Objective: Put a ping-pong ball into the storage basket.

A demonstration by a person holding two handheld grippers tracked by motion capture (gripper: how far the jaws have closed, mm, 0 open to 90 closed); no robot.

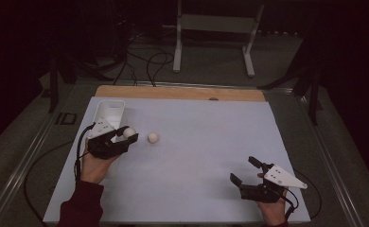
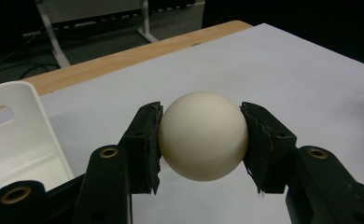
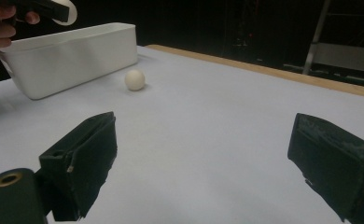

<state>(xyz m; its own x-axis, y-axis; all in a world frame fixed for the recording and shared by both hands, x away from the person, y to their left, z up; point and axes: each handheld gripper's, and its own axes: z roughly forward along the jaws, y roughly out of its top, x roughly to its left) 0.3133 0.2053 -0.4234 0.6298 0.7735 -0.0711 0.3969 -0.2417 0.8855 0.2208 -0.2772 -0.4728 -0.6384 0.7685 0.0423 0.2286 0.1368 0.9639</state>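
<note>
Nearest me, my right gripper point(image 1: 245, 170) idles low on the pale sheet, jaws apart and empty. Farther out, my left gripper point(image 2: 201, 140) is clamped on a smooth cream ball point(image 2: 202, 134), lifted beside the white rectangular plastic bin point(image 1: 109, 111). Next, I judge: carry it over the bin, release; a second cream ball point(image 1: 153, 137) waits nearby.

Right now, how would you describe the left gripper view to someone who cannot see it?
A cream ball is clamped between the two black pads of the left gripper, held above a pale table sheet. A white bin sits at the left, and a wooden table edge runs behind.
</note>
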